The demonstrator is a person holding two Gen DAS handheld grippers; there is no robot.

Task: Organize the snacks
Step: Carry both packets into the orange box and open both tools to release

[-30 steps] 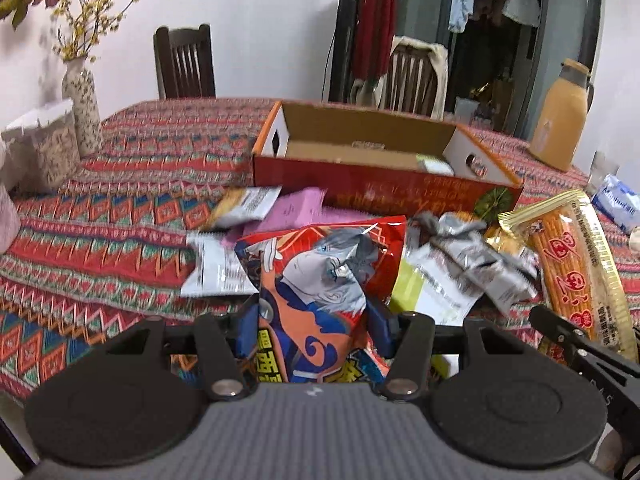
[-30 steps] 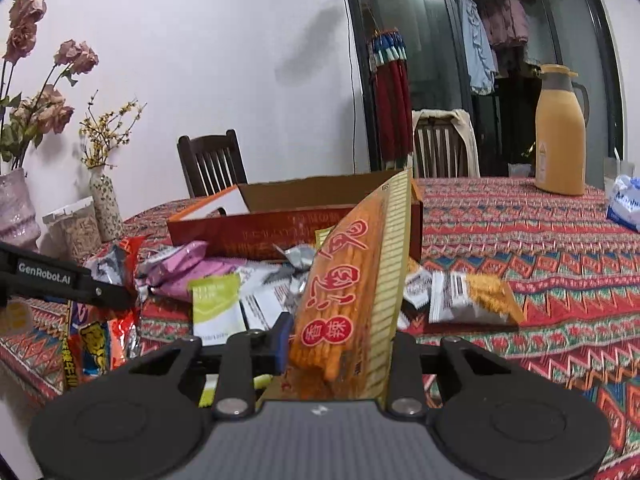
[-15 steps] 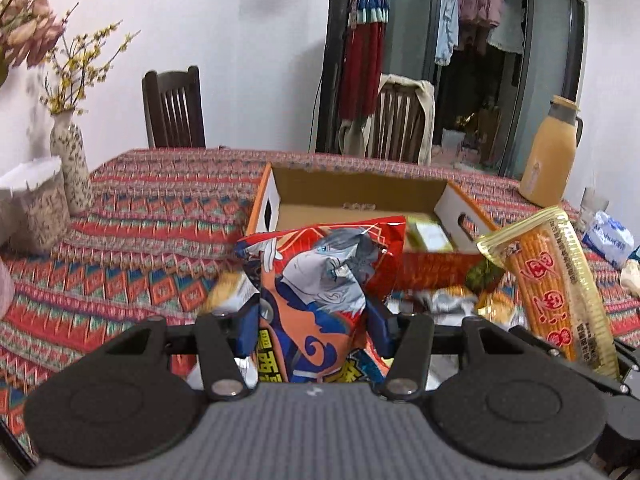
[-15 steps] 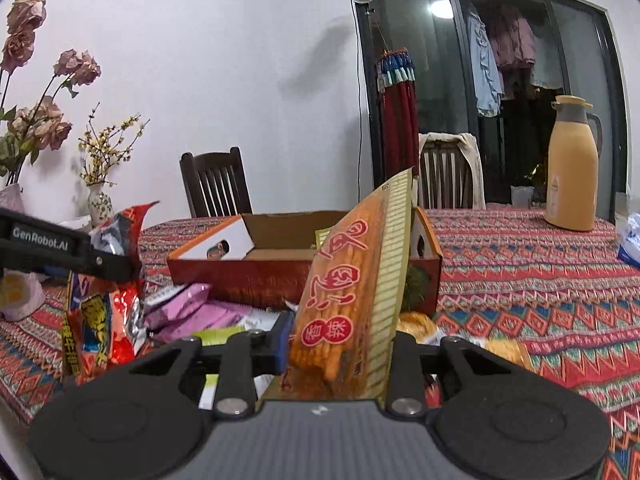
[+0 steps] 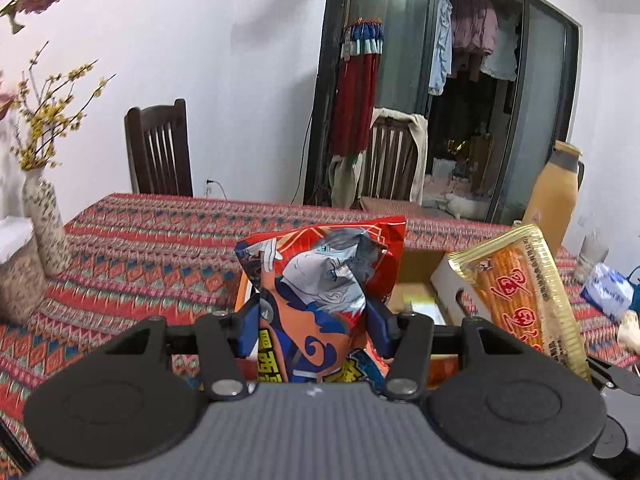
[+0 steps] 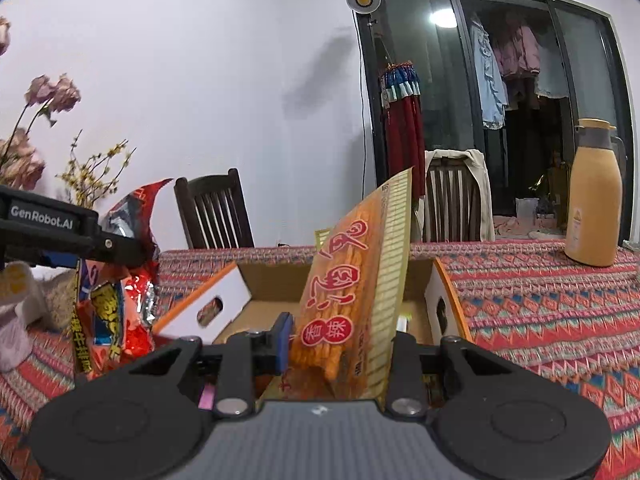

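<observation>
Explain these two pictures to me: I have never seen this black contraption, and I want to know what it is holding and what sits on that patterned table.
No robot here: a person holds a two-finger grasping tool in each hand, with a fisheye camera on each looking forward along its fingers. The left wrist view shows the left tool clamped on a red snack bag with a cartoon figure. The right wrist view shows the right tool clamped on a long orange snack packet. Both are held up in front of an open cardboard box on the table, which has a red patterned cloth. A tan jug stands further back, a vase of yellow flowers at the left.
</observation>
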